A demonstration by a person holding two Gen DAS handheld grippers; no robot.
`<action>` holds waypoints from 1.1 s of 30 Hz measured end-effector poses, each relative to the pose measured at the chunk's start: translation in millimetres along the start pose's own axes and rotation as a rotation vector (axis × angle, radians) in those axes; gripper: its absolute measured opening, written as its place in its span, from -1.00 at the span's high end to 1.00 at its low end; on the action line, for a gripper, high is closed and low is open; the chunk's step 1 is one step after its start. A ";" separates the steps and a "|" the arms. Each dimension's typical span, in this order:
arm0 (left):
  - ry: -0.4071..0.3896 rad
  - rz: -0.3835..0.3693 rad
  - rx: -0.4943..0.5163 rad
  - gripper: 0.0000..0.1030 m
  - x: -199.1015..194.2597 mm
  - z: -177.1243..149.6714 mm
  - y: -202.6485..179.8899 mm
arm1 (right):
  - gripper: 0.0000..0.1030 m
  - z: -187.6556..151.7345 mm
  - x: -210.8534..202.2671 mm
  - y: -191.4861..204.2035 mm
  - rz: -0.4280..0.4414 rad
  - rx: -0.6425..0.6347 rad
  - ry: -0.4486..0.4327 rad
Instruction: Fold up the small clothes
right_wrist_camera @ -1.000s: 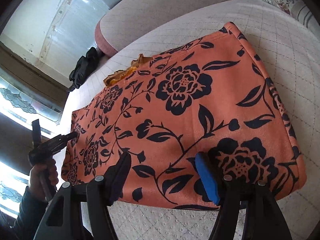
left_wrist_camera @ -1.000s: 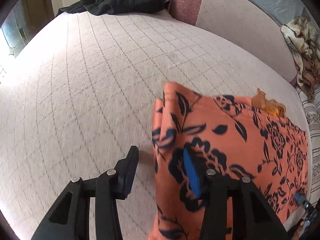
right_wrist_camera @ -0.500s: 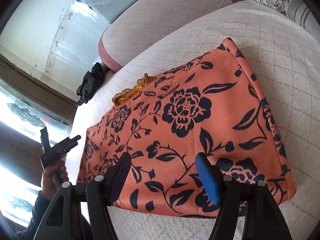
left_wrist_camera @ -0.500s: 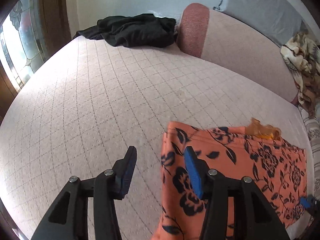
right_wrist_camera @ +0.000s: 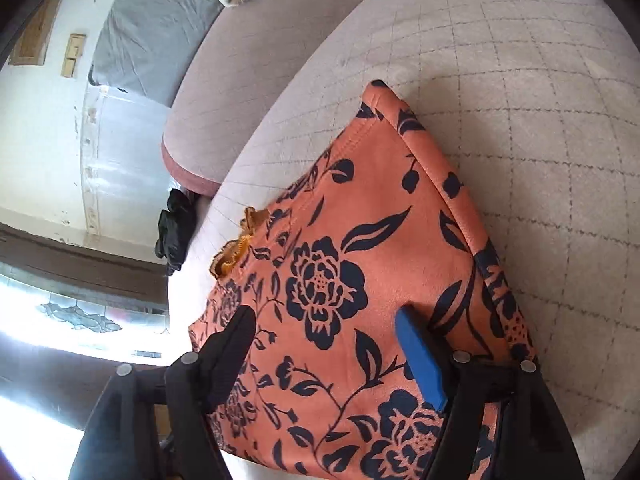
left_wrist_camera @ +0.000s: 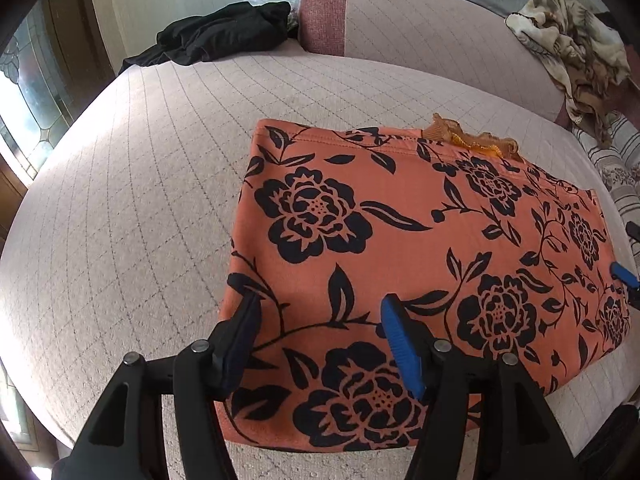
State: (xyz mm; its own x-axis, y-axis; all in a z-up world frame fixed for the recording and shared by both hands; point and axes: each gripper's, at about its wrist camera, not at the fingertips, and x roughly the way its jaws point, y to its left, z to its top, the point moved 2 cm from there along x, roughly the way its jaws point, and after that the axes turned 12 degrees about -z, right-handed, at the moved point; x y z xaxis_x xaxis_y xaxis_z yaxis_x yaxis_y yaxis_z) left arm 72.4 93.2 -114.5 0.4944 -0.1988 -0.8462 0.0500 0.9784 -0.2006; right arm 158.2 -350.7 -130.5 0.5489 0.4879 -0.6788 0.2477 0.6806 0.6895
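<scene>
Orange fabric printed with dark flowers makes up the one folded garment (left_wrist_camera: 420, 248) in play, lying flat as a rough rectangle on the pale quilted bed (left_wrist_camera: 140, 200), toward its right half in the left wrist view. A small frill of golden-orange lace (left_wrist_camera: 472, 140) pokes out along its far edge.

Two grippers are at work. The left gripper (left_wrist_camera: 320, 328) hangs over the near left corner of the garment, its jaws apart and opening, with nothing pinched between them; the cloth lies below, untouched by the pads as far as the view shows. The right gripper (right_wrist_camera: 328, 340) is above the garment's near edge in its own view, jaws likewise spread and opening, nothing between them; one blue pad of it also peeks in at the right edge of the left wrist view.

Around it: one crumpled black garment (left_wrist_camera: 224, 36) at the far left corner of the bed, one long padded headboard (left_wrist_camera: 420, 28) across the far side, one beige and brown patterned blanket (left_wrist_camera: 572, 48) heaped at the far right, and one striped floral cloth (left_wrist_camera: 616, 160) on the right. A window with leaded glass (left_wrist_camera: 24, 92) glares on the left.

Nothing lies on the garment; only the grippers' own black arms hide part of its near edge.
</scene>
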 end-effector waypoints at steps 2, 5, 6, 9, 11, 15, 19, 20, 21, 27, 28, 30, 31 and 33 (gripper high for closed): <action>0.003 -0.004 0.000 -0.26 -0.9 -2.0 -1.2 | -0.52 0.2 -14.6 17.3 0.003 -0.075 -0.057; 0.005 -0.001 0.006 -0.26 -2.0 -4.8 -3.2 | -0.54 7.0 -3.6 18.4 -0.029 -0.090 -0.030; 0.008 0.001 0.006 -0.26 -3.3 -6.7 -4.5 | -0.53 11.4 9.0 9.9 -0.076 -0.065 0.003; 0.005 -0.001 0.010 -0.27 -9.3 -13.4 -8.5 | -0.55 19.3 11.1 8.7 -0.072 -0.013 0.010; 0.009 0.000 0.009 -0.28 -7.1 -16.5 -7.8 | -0.55 25.4 3.3 29.3 -0.050 -0.090 -0.026; 0.014 0.002 0.017 -0.36 1.4 -15.6 -9.4 | -0.60 50.6 30.6 33.3 -0.095 -0.088 -0.012; 0.010 0.002 0.027 -0.39 3.7 -15.3 -10.7 | -0.61 69.3 47.7 16.2 -0.105 0.039 -0.014; 0.009 -0.001 0.019 -0.39 4.0 -15.5 -9.9 | -0.61 67.4 37.2 22.9 -0.089 0.011 -0.042; 0.008 -0.001 0.012 -0.39 3.7 -15.5 -9.5 | -0.60 62.6 24.1 27.4 -0.082 -0.016 -0.072; -0.038 -0.015 -0.006 -0.39 -19.6 -22.1 -16.2 | -0.61 -27.1 -48.5 9.4 0.000 -0.020 -0.111; -0.045 -0.014 0.000 -0.39 -22.6 -22.7 -19.5 | -0.61 -47.6 -54.5 0.4 0.017 -0.005 -0.095; -0.050 -0.017 0.013 -0.41 -25.5 -24.9 -28.0 | -0.61 -84.8 -57.7 -21.1 -0.002 0.040 -0.062; -0.049 -0.021 0.021 -0.42 -26.1 -26.6 -33.2 | -0.62 -99.6 -55.2 -33.7 -0.012 0.076 -0.041; -0.035 -0.026 0.047 -0.42 -25.6 -30.7 -44.6 | -0.60 -115.2 -46.9 -57.0 -0.009 0.152 -0.016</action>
State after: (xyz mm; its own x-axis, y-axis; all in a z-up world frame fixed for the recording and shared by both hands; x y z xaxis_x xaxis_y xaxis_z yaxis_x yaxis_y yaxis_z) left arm 30.8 53.0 -99.1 0.5220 -0.2230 -0.8233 0.1034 0.9747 -0.1984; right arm 26.5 -349.4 -167.1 0.5581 0.4728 -0.6819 0.3698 0.5940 0.7144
